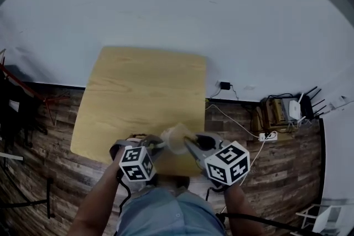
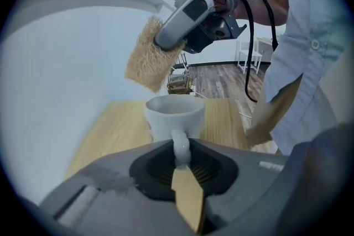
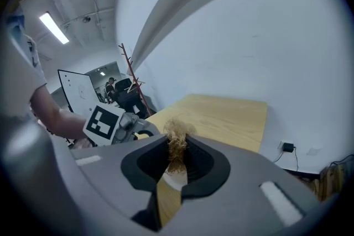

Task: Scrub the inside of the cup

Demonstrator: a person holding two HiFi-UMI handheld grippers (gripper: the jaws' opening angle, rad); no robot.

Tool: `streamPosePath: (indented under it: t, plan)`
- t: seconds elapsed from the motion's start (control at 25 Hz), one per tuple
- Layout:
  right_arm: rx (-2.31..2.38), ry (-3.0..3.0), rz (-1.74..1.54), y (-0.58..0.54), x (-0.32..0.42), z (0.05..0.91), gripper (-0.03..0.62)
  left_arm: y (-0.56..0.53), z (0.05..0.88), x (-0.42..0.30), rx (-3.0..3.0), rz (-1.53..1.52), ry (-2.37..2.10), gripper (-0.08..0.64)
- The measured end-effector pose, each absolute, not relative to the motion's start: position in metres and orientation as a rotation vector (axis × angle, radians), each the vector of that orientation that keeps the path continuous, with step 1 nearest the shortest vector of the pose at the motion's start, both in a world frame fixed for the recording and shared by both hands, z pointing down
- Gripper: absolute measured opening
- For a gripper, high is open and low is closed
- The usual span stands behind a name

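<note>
A: Closest to the lens, on the left, what was the left gripper (image 2: 181, 166) doing?

B: Its jaws were clamped on the handle of the white cup (image 2: 174, 116), holding it upright over the near edge of the wooden table (image 1: 138, 91).

A: And further right?

B: The right gripper (image 3: 176, 160) was pinched shut on a straw-coloured scrub pad (image 2: 145, 61) that hung just above the rim, off to one side and not inside.

A: How far along, then?

B: Both things were in hand, I'd judge, but the scrubbing remained. The pad had to go down into the cup and rub its wall.
</note>
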State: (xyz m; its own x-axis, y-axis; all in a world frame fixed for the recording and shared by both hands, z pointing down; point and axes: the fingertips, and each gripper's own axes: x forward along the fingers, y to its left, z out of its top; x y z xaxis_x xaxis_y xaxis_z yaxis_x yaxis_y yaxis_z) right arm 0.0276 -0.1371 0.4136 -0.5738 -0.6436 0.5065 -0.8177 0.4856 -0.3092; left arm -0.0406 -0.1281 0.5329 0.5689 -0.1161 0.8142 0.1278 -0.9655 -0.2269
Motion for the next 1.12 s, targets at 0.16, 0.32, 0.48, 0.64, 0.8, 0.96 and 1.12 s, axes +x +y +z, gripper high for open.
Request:
streamPosePath:
  t: [0.16, 0.32, 0.48, 0.64, 0.8, 0.96, 1.12]
  plan:
    - [1.298, -2.432, 0.692, -0.143, 0.03, 0.392, 0.057, -0.132, 0.538, -0.048, -2.672, -1.282, -0.002, 0.071]
    - [1.336, -2.439, 0.64, -0.149, 0.027, 0.383, 0.057, -0.134, 0.543, -0.054, -2.799, -1.218, 0.021, 0.071]
    - [1.363, -2.442, 0.615, -0.154, 0.022, 0.379, 0.057, -0.138, 0.552, -0.062, -2.817, -1.222, 0.042, 0.074]
    - [1.369, -2.428, 0.591, -0.155, 0.02, 0.378, 0.057, -0.142, 0.565, -0.071, -2.854, -1.226, 0.074, 0.074]
    - [1.367, -2.416, 0.578, -0.159, 0.017, 0.38, 0.058, -0.143, 0.565, -0.073, -2.917, -1.166, 0.087, 0.074]
    - [1.373, -2.418, 0.563, -0.16, 0.014, 0.379, 0.058, -0.137, 0.562, -0.091, -2.856, -1.24, 0.054, 0.087]
    - [1.399, -2.439, 0.553, -0.164, 0.015, 0.376, 0.06, -0.143, 0.548, -0.124, -2.786, -1.316, 0.154, 0.091]
